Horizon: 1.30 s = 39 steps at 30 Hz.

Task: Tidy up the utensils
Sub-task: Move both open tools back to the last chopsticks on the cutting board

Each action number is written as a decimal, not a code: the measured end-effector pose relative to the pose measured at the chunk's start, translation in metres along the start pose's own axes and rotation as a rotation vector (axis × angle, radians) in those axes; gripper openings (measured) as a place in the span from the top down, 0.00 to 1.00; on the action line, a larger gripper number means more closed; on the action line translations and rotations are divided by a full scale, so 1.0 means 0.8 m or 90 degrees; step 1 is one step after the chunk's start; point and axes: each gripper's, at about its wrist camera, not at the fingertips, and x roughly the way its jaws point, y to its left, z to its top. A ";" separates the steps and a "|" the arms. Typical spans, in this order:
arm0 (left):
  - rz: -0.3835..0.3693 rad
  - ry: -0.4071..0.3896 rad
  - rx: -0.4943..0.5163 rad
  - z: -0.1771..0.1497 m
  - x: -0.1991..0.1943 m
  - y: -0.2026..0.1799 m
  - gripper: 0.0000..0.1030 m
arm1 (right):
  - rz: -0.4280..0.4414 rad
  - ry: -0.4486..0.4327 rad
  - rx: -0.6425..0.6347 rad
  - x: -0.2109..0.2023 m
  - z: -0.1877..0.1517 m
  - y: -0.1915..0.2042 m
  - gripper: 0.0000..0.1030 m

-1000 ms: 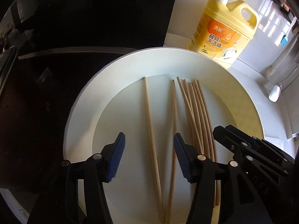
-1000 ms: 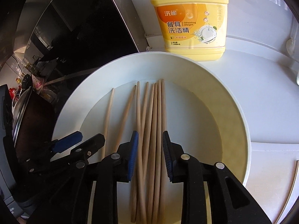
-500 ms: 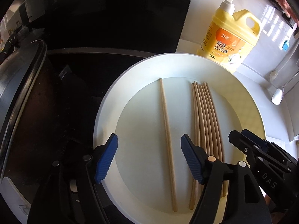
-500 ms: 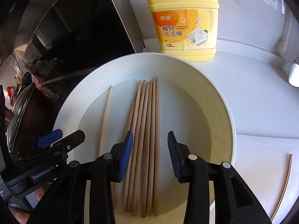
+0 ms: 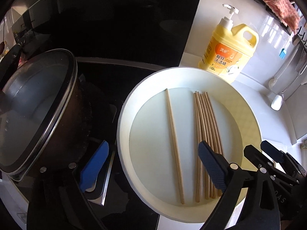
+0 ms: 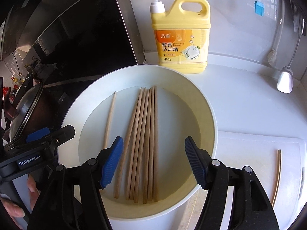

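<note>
gathering the chopsticks looks like the step in hand: a bundle of chopsticks point(image 6: 143, 143) lies side by side in the white plate point(image 6: 208, 115), while a single chopstick point(image 5: 174, 145) lies apart to its left. both the left gripper point(image 5: 153, 164) and the right gripper point(image 6: 153, 161) hover above the plate, jaws opening, nothing between them. next, probably, the stray stick needs nudging to the bundle; its far tip is hard to judge through the fisheye.

Bright right-side daylight; dark left; fisheye-warped edges.
</note>
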 end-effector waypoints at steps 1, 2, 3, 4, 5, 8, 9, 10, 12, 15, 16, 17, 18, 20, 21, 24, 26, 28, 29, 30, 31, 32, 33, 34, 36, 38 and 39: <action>-0.003 -0.002 0.003 -0.001 -0.003 0.000 0.09 | -0.005 -0.006 0.000 -0.005 -0.003 0.000 0.37; -0.006 -0.003 0.005 -0.002 -0.005 0.000 0.09 | -0.010 -0.012 0.000 -0.009 -0.005 0.000 0.37; -0.009 -0.005 0.007 -0.003 -0.008 -0.001 0.08 | -0.016 -0.018 0.001 -0.014 -0.009 -0.001 0.37; -0.011 -0.007 0.009 -0.004 -0.010 -0.002 0.07 | -0.021 -0.023 0.002 -0.019 -0.012 -0.002 0.35; -0.013 -0.008 0.011 -0.005 -0.012 -0.003 0.07 | -0.025 -0.028 0.004 -0.024 -0.016 -0.004 0.34; -0.019 -0.008 0.024 -0.007 -0.016 -0.010 0.07 | -0.036 -0.035 0.020 -0.036 -0.028 -0.013 0.34; -0.023 -0.007 0.029 -0.008 -0.017 -0.013 0.07 | -0.039 -0.035 0.027 -0.040 -0.032 -0.017 0.34; -0.026 -0.008 0.035 -0.009 -0.019 -0.017 0.07 | -0.043 -0.034 0.032 -0.043 -0.035 -0.022 0.34; -0.031 -0.012 0.048 -0.012 -0.022 -0.028 0.07 | -0.054 -0.035 0.046 -0.050 -0.042 -0.031 0.34; -0.041 -0.016 0.066 -0.018 -0.024 -0.046 0.07 | -0.071 -0.034 0.068 -0.061 -0.052 -0.050 0.34; -0.047 -0.017 0.071 -0.020 -0.024 -0.054 0.07 | -0.076 -0.035 0.074 -0.065 -0.056 -0.057 0.34; -0.053 -0.017 0.076 -0.022 -0.025 -0.062 0.07 | -0.082 -0.035 0.080 -0.069 -0.061 -0.064 0.34; -0.059 -0.017 0.081 -0.024 -0.025 -0.070 0.07 | -0.090 -0.035 0.087 -0.074 -0.066 -0.072 0.34; -0.070 -0.018 0.093 -0.030 -0.026 -0.088 0.07 | -0.105 -0.038 0.101 -0.084 -0.078 -0.089 0.34; -0.077 -0.018 0.098 -0.032 -0.026 -0.097 0.07 | -0.114 -0.040 0.110 -0.089 -0.085 -0.100 0.34; -0.096 -0.016 0.106 -0.040 -0.028 -0.128 0.07 | -0.139 -0.043 0.141 -0.104 -0.106 -0.137 0.34; -0.106 -0.020 0.109 -0.047 -0.031 -0.150 0.07 | -0.157 -0.050 0.162 -0.116 -0.122 -0.166 0.34; -0.105 -0.020 0.113 -0.058 -0.034 -0.175 0.06 | -0.165 -0.051 0.177 -0.127 -0.138 -0.194 0.34; -0.105 -0.019 0.113 -0.064 -0.036 -0.187 0.06 | -0.168 -0.053 0.181 -0.132 -0.145 -0.207 0.34; -0.105 -0.018 0.112 -0.072 -0.038 -0.198 0.06 | -0.169 -0.054 0.185 -0.137 -0.153 -0.220 0.34; -0.104 -0.018 0.109 -0.080 -0.039 -0.210 0.06 | -0.167 -0.056 0.185 -0.142 -0.160 -0.233 0.34; -0.101 -0.019 0.106 -0.089 -0.041 -0.222 0.06 | -0.166 -0.057 0.183 -0.145 -0.167 -0.245 0.34; -0.090 -0.016 0.105 -0.097 -0.042 -0.233 0.06 | -0.166 -0.052 0.179 -0.147 -0.174 -0.258 0.34; -0.083 -0.010 0.102 -0.105 -0.043 -0.241 0.06 | -0.163 -0.048 0.177 -0.151 -0.181 -0.269 0.34; -0.079 -0.003 0.093 -0.124 -0.046 -0.256 0.06 | -0.151 -0.051 0.172 -0.158 -0.192 -0.289 0.34; -0.064 -0.001 0.087 -0.145 -0.049 -0.268 0.06 | -0.148 -0.053 0.158 -0.161 -0.202 -0.306 0.34; -0.052 -0.002 0.082 -0.155 -0.051 -0.274 0.06 | -0.143 -0.052 0.150 -0.159 -0.206 -0.314 0.34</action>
